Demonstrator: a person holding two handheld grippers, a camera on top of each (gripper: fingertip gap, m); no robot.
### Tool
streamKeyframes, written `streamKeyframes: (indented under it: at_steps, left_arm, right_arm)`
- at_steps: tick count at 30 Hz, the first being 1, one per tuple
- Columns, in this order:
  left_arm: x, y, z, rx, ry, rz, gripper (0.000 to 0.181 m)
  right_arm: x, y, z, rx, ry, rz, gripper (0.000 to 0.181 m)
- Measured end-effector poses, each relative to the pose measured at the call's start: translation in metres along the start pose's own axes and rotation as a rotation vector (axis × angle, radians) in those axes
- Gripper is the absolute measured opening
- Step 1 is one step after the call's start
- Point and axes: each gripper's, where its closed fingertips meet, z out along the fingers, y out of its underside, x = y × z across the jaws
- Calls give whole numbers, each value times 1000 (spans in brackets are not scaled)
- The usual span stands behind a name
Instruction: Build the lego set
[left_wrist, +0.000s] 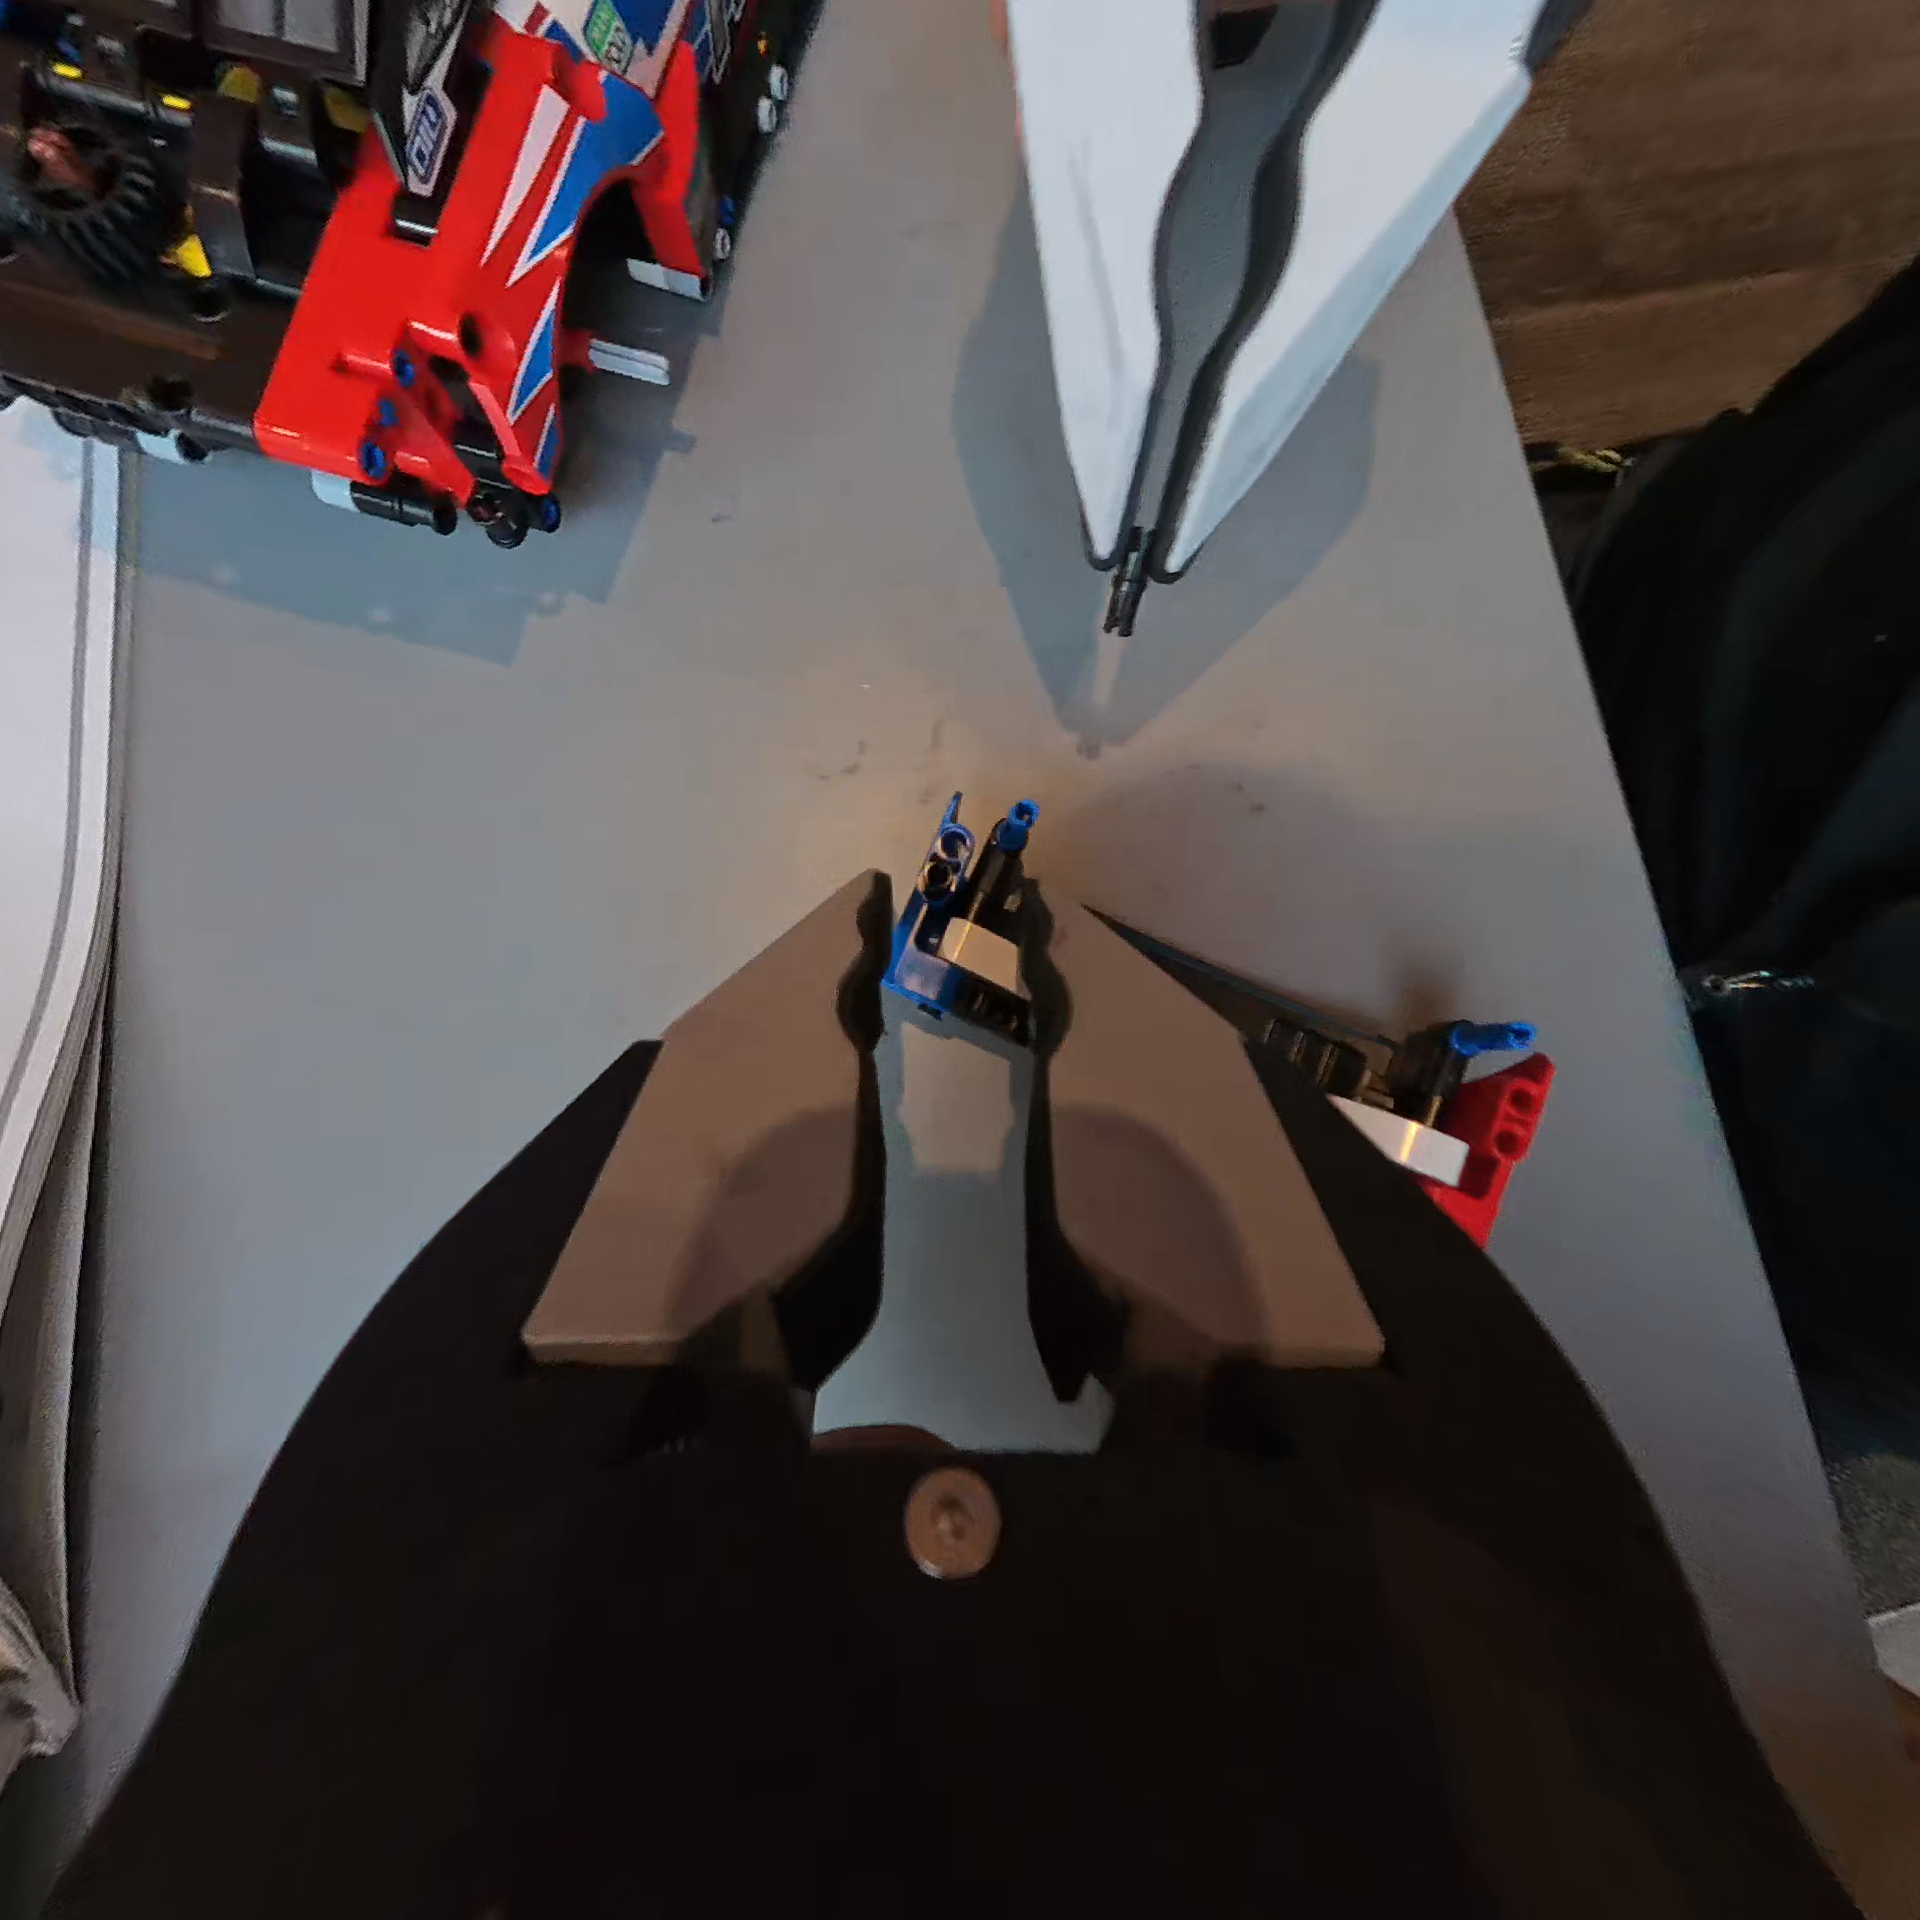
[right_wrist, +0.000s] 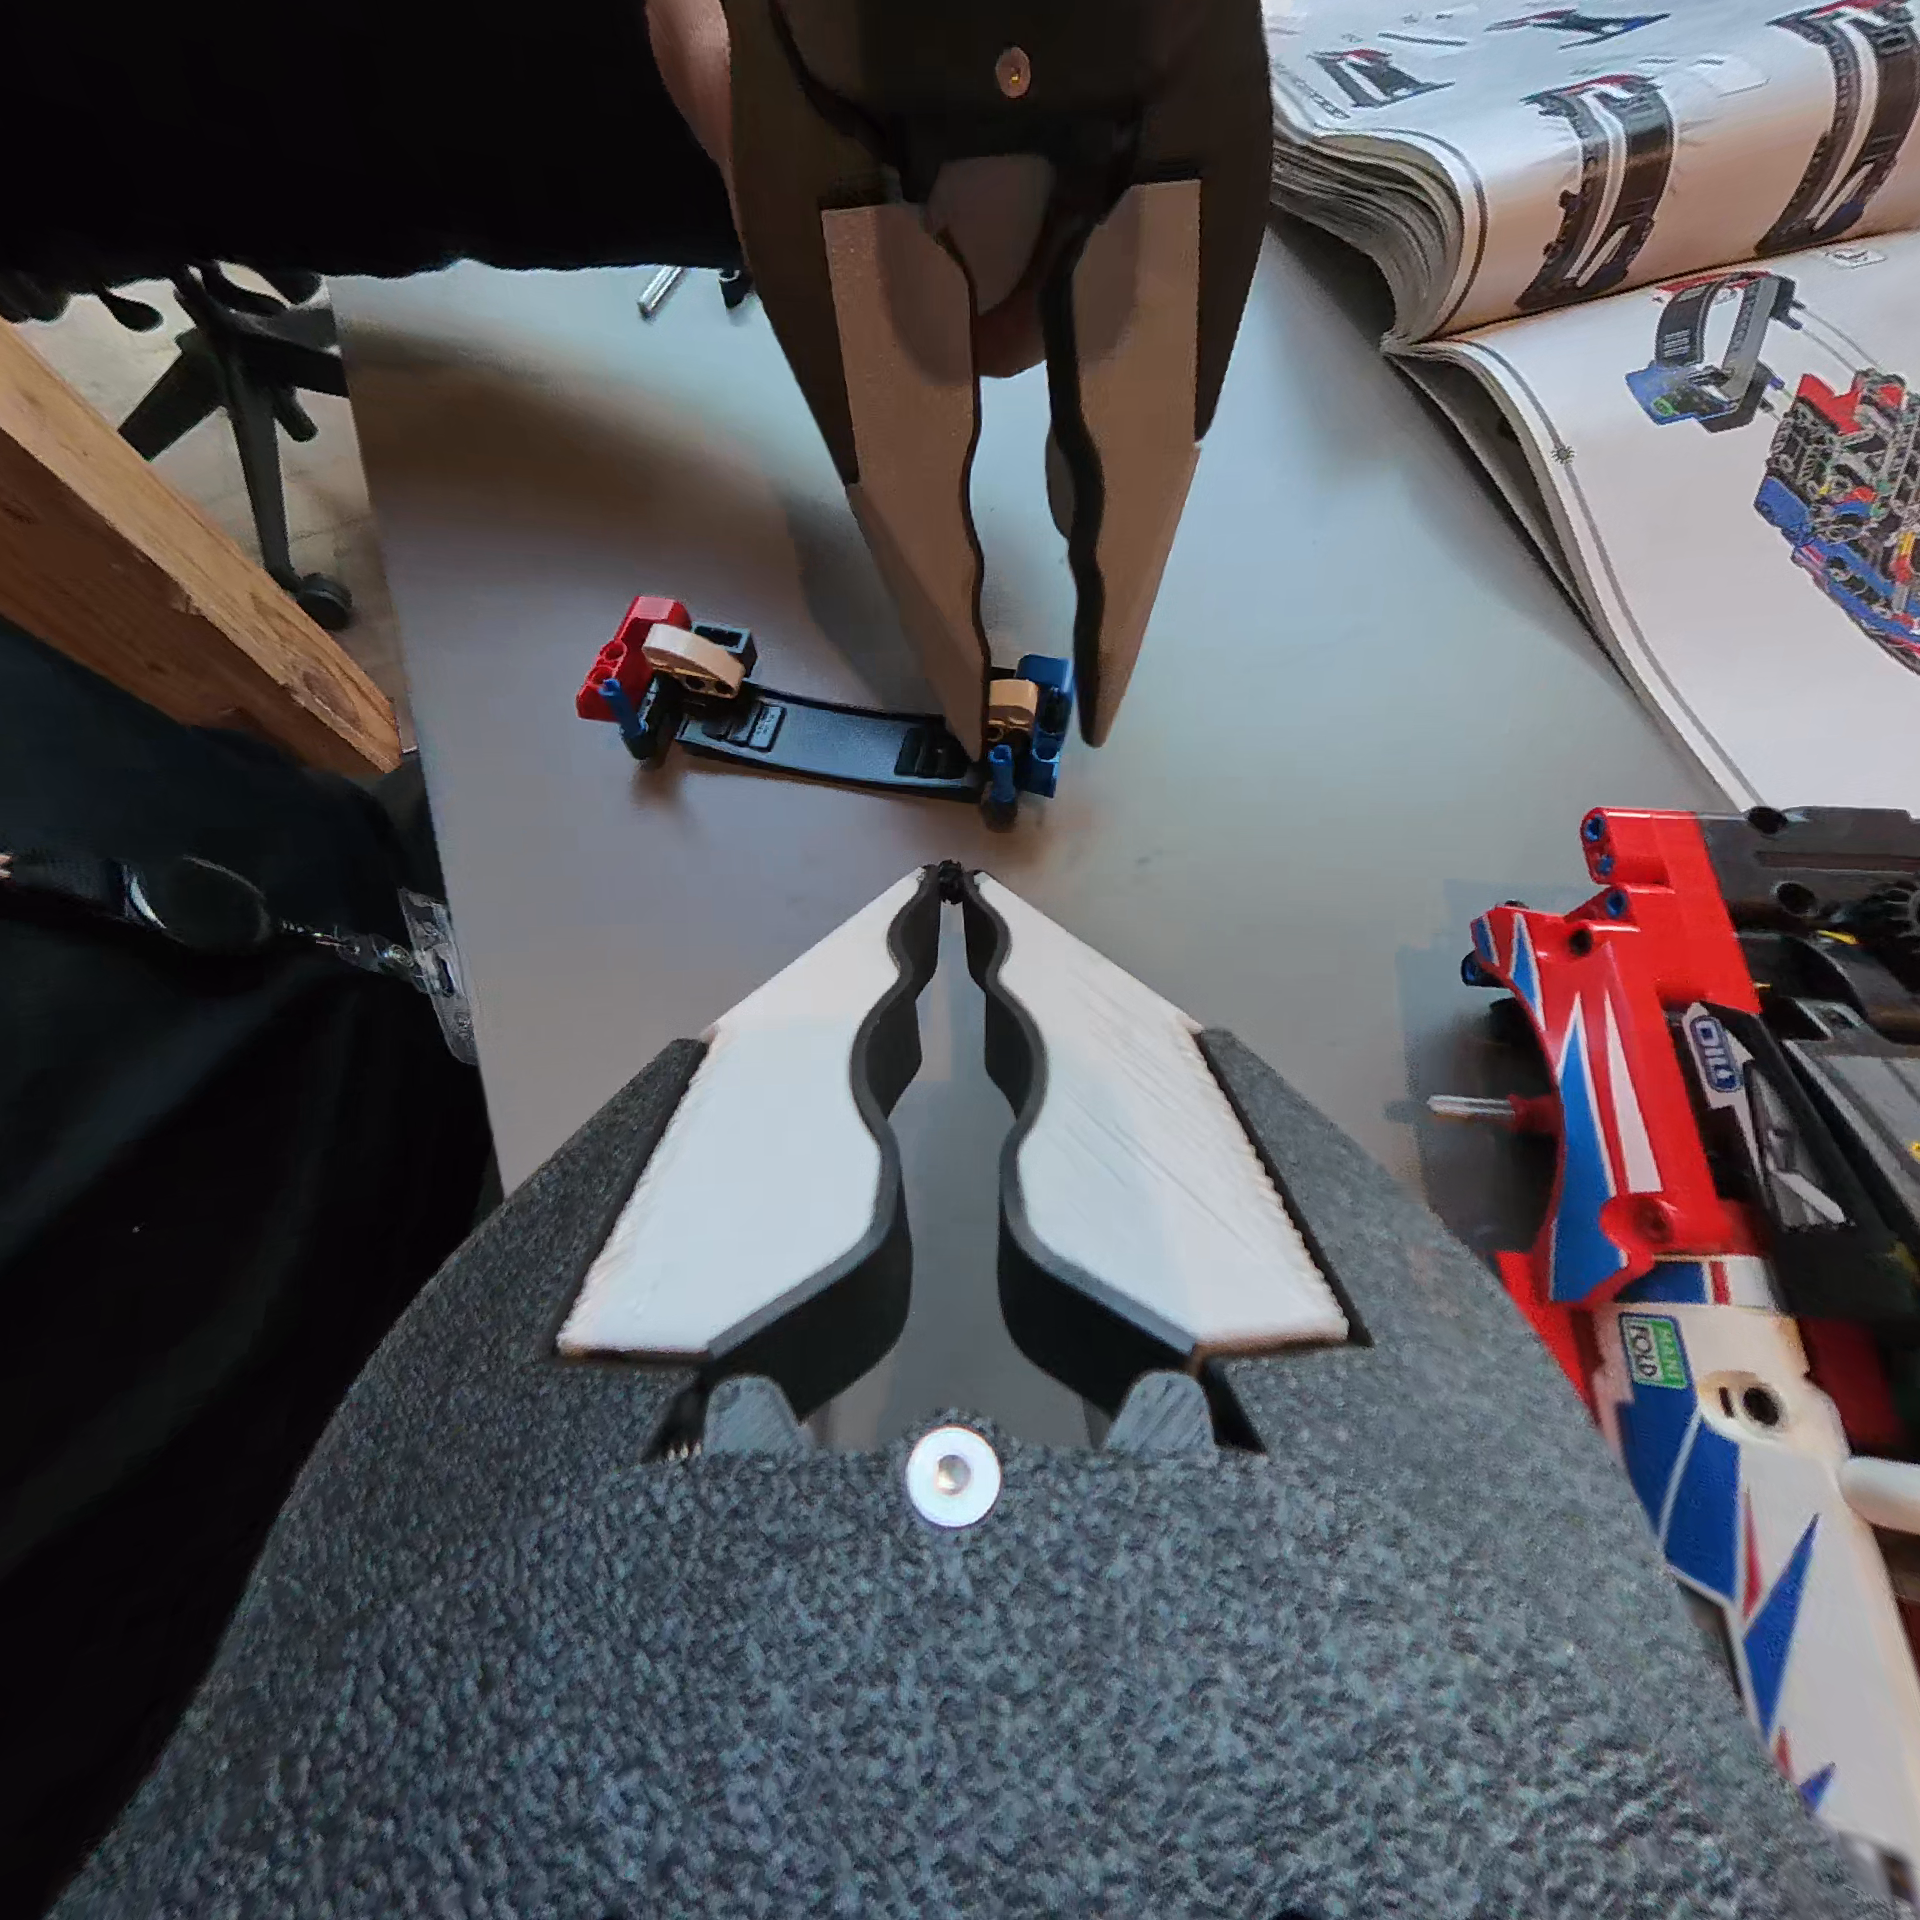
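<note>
With the small sub-assembly (right_wrist: 831, 717) steadied on the bench (right_wrist: 1299, 665) at its blue end by the left gripper (left_wrist: 961, 940), fingers closed on it, a black pin (left_wrist: 1127, 587) pinched in the right gripper (right_wrist: 948, 878) is judged ready for insertion, alignment toward 12 o'clock being needed.

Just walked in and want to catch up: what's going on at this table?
A person is building a lego set with two handheld grippers. The left gripper has its fingers around the blue end of a small black sub-assembly lying on the grey table, steadying it. The right gripper is shut on a small black pin, held just above the table facing that blue end. The big red, white and blue car model sits to the side, next to the open instruction booklet.
</note>
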Motion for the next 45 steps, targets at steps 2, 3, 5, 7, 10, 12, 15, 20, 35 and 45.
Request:
streamKeyframes:
  at_steps: [2, 3, 5, 7, 10, 12, 15, 20, 35, 45]
  left_arm:
    - [-2, 1, 1, 3, 22, 0, 18]
    - [-1, 1, 1, 11, 45, -2, 16]
    - [-1, 0, 0, 39, 70, -15, 13]
    - [0, 0, -1, 66, 91, -29, 10]
    - [-1, -2, 0, 92, 110, -66, 8]
    - [-3, -2, 0, 107, 98, -86, 8]
    - [-4, -3, 0, 128, 65, -92, 8]
    - [-4, -3, 0, 149, 16, -76, 8]
    - [5, -4, -1, 244, 65, -42, 8]
    - [7, -4, -2, 245, 74, -8, 7]
  right_arm:
    - [6, -3, 3, -1, -6, 3, 4]
    - [9, -5, 4, -2, -9, 1, 4]
    - [13, -10, 9, -13, -13, -14, 4]
    - [16, -13, 14, -35, -20, -28, 4]
    - [19, -17, 23, -77, -35, -47, 4]
    - [20, -19, 28, -119, -36, -74, 4]
    - [26, -17, 33, -205, -23, -101, 4]
    - [24, -17, 40, -307, -43, -100, 4]
    - [20, -18, 40, -516, -53, -159, 4]
    - [12, -13, 43, -593, -77, -178, 4]
